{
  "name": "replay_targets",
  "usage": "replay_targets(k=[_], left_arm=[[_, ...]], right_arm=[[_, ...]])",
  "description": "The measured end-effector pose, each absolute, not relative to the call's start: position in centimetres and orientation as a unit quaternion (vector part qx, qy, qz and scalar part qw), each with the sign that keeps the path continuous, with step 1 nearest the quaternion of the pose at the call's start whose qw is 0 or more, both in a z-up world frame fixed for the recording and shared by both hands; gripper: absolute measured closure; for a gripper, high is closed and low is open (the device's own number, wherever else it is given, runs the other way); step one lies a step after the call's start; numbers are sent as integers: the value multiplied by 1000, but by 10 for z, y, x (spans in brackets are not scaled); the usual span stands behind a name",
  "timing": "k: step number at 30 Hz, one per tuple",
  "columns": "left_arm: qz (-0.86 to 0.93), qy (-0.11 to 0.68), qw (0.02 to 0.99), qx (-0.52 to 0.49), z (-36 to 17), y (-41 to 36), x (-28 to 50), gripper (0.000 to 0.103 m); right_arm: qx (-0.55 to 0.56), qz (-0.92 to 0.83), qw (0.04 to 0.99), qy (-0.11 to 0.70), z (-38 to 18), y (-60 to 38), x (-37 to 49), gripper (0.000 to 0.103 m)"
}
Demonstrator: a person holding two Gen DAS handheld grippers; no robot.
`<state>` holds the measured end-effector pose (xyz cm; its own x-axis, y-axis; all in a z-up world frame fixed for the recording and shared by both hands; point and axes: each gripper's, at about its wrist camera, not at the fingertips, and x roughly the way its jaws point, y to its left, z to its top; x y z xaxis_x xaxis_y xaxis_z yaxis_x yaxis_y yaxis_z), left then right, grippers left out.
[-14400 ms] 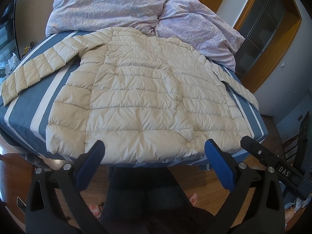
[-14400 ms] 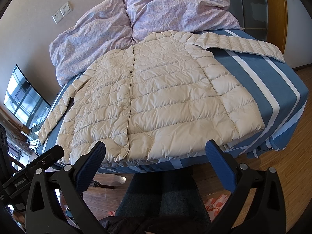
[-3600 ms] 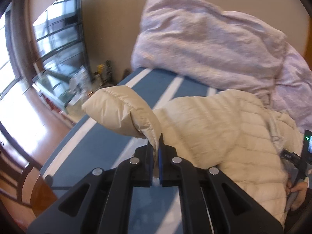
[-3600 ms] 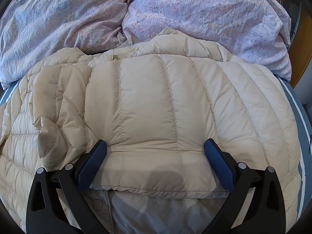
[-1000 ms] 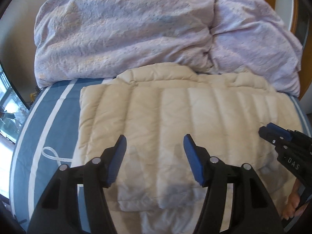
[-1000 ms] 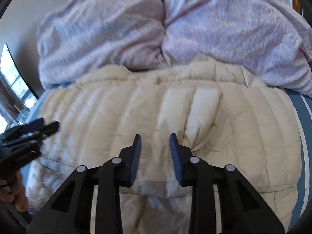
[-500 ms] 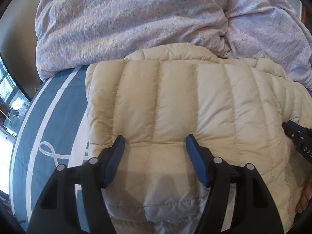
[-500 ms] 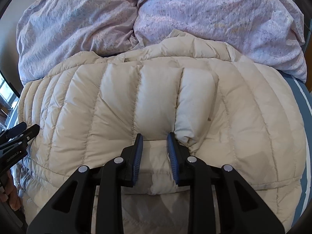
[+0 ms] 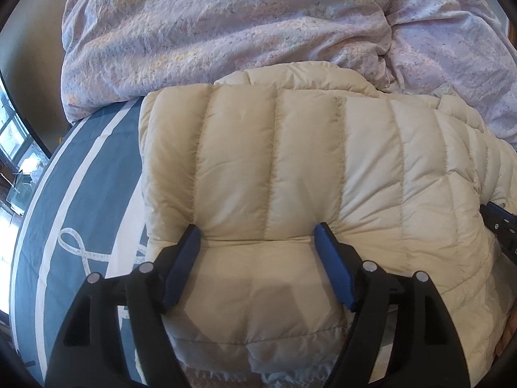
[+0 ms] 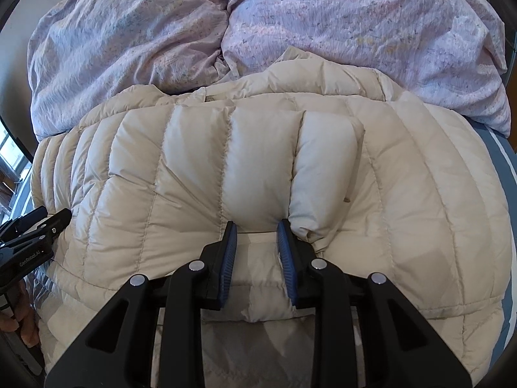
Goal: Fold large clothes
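Note:
A cream quilted puffer jacket (image 9: 290, 168) lies on the bed with both sleeves folded across its body. My left gripper (image 9: 258, 232) is open, its blue pads pressing down on the folded left sleeve near the cuff end. In the right wrist view the jacket (image 10: 181, 174) fills the middle. My right gripper (image 10: 257, 226) is partly open, pads close together, pressing on the jacket beside a puffed sleeve cuff (image 10: 326, 168). Neither gripper holds cloth. The left gripper also shows at the left edge of the right wrist view (image 10: 29, 236).
A crumpled lilac duvet (image 9: 245, 22) is piled behind the jacket's collar, also in the right wrist view (image 10: 226, 26). The blue bedsheet with white stripes (image 9: 74, 194) shows left of the jacket. A window and floor lie beyond the bed's left edge.
Both grippers have moved down and closer onto the jacket. The right gripper's jaws have stayed narrow, the left's wide. The jacket has barely shifted.

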<state>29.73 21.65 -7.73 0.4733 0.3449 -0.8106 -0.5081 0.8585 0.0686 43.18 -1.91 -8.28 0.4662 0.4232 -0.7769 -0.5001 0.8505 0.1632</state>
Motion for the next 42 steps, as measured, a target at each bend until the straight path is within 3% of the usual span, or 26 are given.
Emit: replay_targets(k=[7,11,18,21,42], left_arm=[[251,447,854,-90,-77,217,297,27],[252,448,853,-87,-74,216,295,27],[250,442,857,-83,-59,208,277,26],[248,437,860,-87,-51,206,262,25],[175,457,855,-172,-58,194,82,24]], right_arm=[[-26,274,852,446,-82,-22,433,73],[-7,285,843,456,-78,-25,436,65],[11,288,845,450,-58,-32,427,22],[6,273,856,440,-48,-42,420,14],[-14,215,815,539,-56,-235,335,13]])
